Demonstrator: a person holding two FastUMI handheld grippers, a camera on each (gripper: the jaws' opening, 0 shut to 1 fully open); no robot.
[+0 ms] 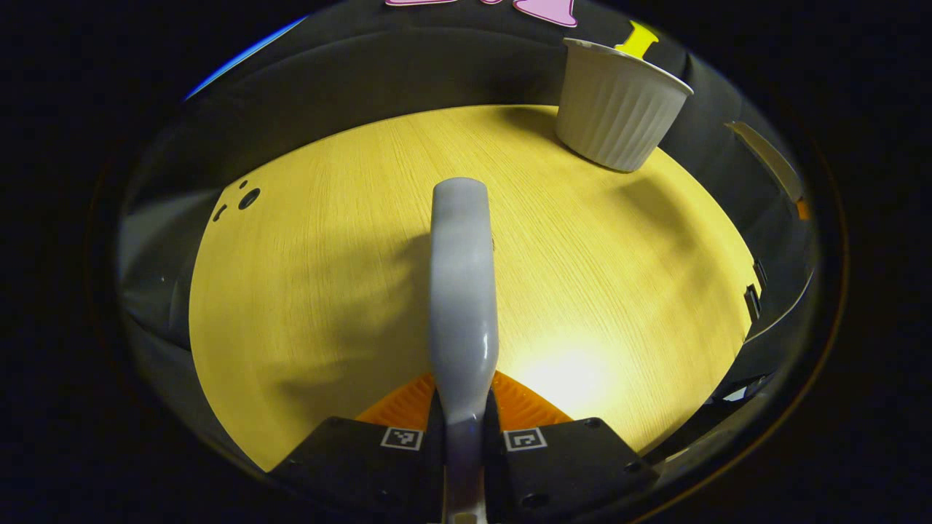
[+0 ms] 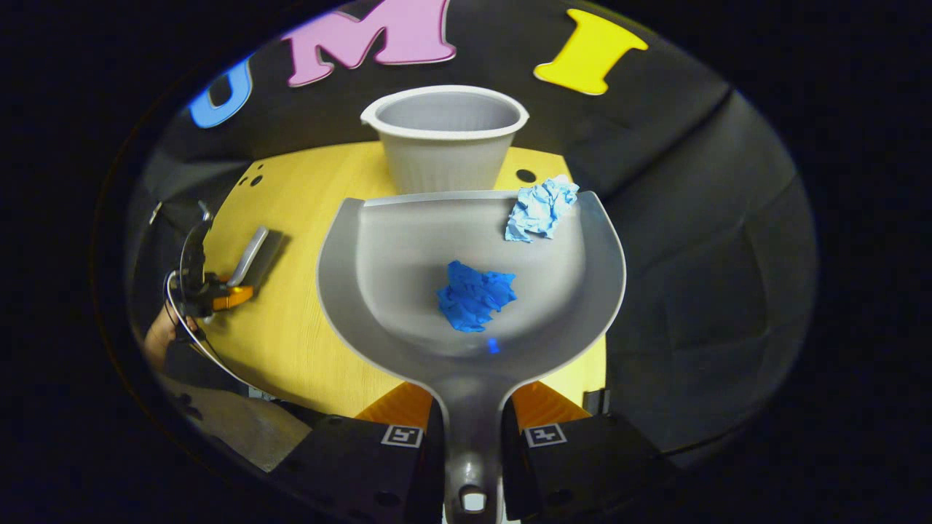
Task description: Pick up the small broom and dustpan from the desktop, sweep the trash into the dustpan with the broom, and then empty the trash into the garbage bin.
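Your right gripper point(image 2: 470, 437) is clamped on the handle of the dustpan point(image 2: 408, 255), with one finger pressing on each side. The dustpan sticks out straight ahead of that gripper and looks to be held up off the yellow desktop point(image 2: 291, 320). Two bits of trash are in it. The dark blue wad point(image 2: 475, 295) sits in the middle of the pan. The light blue paper ball point(image 2: 540, 209) sits at the far lip, to the right, half hanging over the edge. The garbage bin point(image 2: 444, 138) stands just past the front of the pan, open at the top.

Your left gripper point(image 1: 464, 429) is squeezed on the broom point(image 1: 462, 291), which points forward over the desktop. The bin is far ahead of it and to the right.

Watch the light blue ball. If you tip the pan too soon, or tilt it to the right, the ball may roll off and land beside the bin. If you bump the bin with the pan, the bin could tip over
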